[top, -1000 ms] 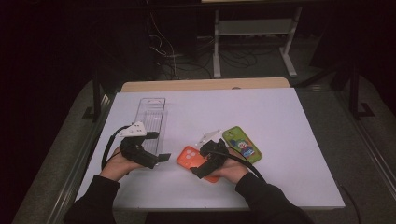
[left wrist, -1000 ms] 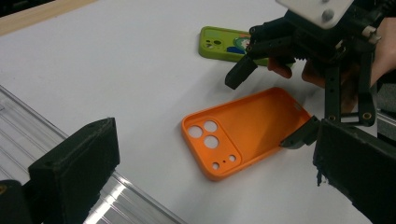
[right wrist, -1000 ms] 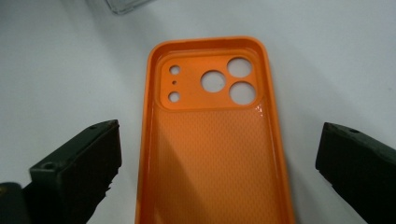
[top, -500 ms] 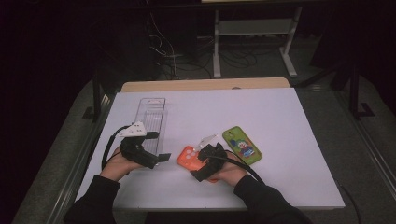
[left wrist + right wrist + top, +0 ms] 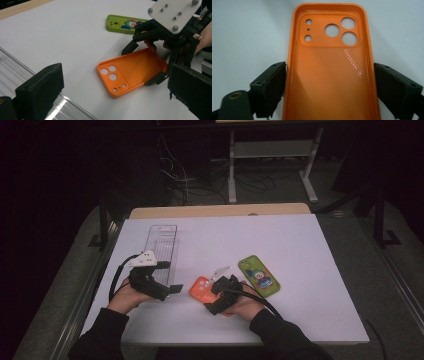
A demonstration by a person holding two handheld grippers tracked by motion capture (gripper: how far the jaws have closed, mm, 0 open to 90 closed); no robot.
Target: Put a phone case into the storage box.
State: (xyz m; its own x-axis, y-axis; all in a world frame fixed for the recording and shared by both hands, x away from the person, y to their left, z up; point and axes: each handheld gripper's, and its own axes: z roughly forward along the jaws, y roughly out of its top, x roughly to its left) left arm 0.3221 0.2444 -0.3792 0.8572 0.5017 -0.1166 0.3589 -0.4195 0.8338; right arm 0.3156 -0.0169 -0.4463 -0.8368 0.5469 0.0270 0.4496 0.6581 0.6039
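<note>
Closing in from both sides, the right claw (image 5: pixel 216 297) in the high view has just narrowed its jaws around the orange phone case (image 5: pixel 201 287) lying on the white surface (image 5: pixel 300 245); the left claw (image 5: pixel 172 289) waits open, empty, beside the clear tray (image 5: pixel 164 240). Left gripper view: case flat, hollow up, green phone case (image 5: pixel 125 23) beyond. Right gripper view: pads (image 5: pixel 270 82) flank the case's long edges; firm contact I cannot confirm.

Two phone cases, one orange plastic phone case (image 5: pixel 329 72) between the right jaws, one green cartoon-printed phone case (image 5: pixel 258 275) beyond them, one clear ribbed plastic tray (image 5: pixel 163 251) beside the left jaws, one white bench (image 5: pixel 300 250)
</note>
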